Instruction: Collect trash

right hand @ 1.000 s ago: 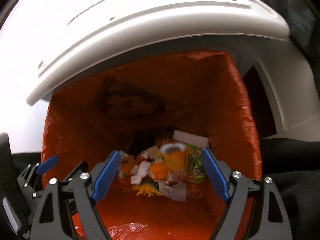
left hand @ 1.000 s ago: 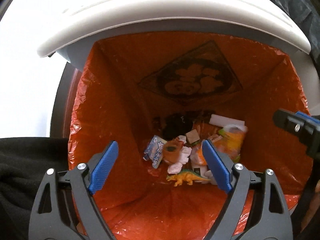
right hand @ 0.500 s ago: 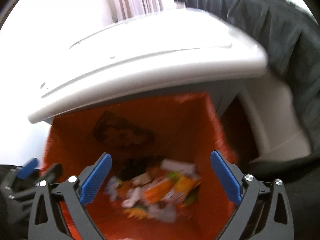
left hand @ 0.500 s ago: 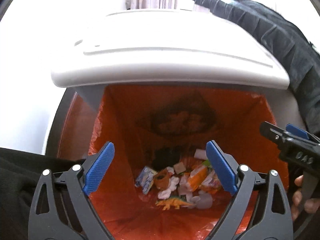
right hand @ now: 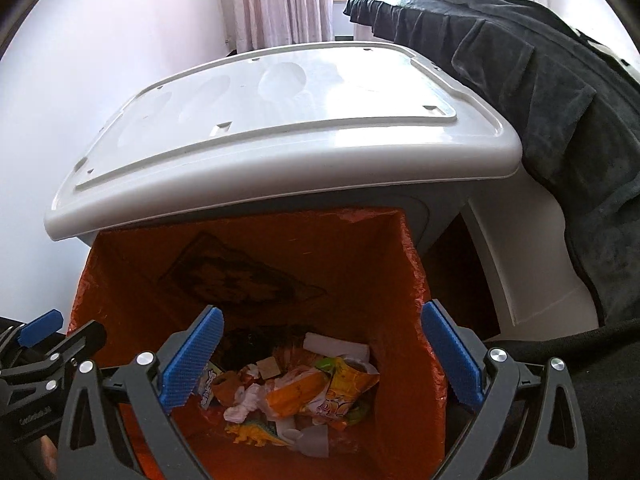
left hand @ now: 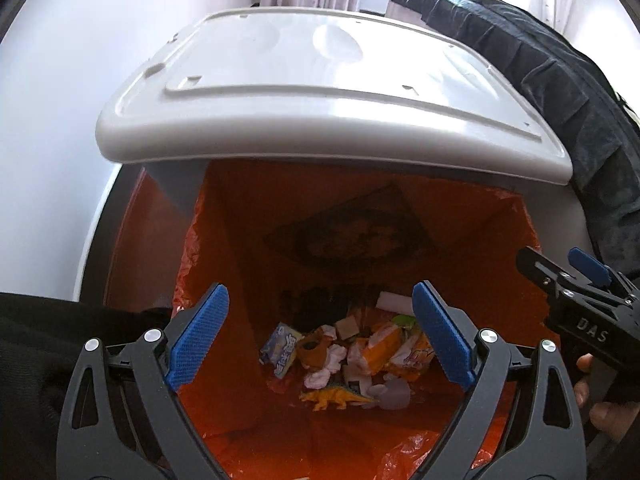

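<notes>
Left wrist view: both tongs, left (left hand: 320, 332) and right (right hand: 320, 354), gape empty above the bin (left hand: 332, 136), trash (left hand: 352, 352) already piled below them in the liner (left hand: 240, 216), collecting looks nearly done.

Daylight comes from the far side, where a window behind the curtain (right hand: 280, 0) is washed out to near white. It puts a broad pale glare on the bin lid (left hand: 320, 80), strongest toward its right half. Under that lid the orange bag (left hand: 248, 216) falls into shadow — its far wall is dim, and the dark print on it reads soft. The trash (right hand: 304, 396) at the bottom is evenly lit and fairly sharp. The dark cloth (right hand: 540, 80) on the right loses detail in its folds. Both views are sharp overall, with no motion blur — though fisheye bending curves the lid's edge and black vignette fills the corners.
</notes>
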Tool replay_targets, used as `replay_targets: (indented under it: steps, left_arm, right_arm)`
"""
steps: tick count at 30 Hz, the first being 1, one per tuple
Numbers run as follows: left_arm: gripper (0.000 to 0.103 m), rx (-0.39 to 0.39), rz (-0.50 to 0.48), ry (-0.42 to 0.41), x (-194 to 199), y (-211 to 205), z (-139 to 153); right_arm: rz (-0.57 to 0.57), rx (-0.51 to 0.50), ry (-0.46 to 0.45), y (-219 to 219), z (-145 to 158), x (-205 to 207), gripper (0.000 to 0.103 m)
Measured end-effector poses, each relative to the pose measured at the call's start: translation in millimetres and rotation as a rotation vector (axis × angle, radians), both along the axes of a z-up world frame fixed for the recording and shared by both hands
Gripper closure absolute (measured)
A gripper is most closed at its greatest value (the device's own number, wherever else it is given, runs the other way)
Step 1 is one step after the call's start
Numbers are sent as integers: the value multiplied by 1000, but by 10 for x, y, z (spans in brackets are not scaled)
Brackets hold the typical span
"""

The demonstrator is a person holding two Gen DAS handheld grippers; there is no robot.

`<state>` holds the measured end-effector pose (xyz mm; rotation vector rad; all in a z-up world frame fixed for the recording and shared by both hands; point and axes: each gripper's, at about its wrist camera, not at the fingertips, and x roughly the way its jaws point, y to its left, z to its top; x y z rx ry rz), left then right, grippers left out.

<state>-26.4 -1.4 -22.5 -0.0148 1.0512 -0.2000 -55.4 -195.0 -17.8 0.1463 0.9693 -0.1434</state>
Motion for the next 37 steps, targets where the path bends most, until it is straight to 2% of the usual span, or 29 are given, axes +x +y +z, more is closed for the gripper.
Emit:
replay_targets:
  steps: [5,14,21,26,31,37]
  left_arm:
    - [12,-28,33,25,25,82,-29]
    - [12,28,75,17,39,121,-42]
    - [10,104,86,-16,30,93,-21]
    - [9,88,93,-16,35,123,-20]
    - [9,104,113,-33,22,136,12]
    - [9,106,90,-35,28,103,8]
  right_arm:
    - [12,-8,0,52,-2,-5,5]
    - [15,-8,6,69,-6,5,5]
    - [16,-5,12,65,-19,18,5]
    - [15,0,17,56,-27,18,5]
    - [16,0,17,46,-28,22,5]
    - [16,-2,26,60,-38,26,5]
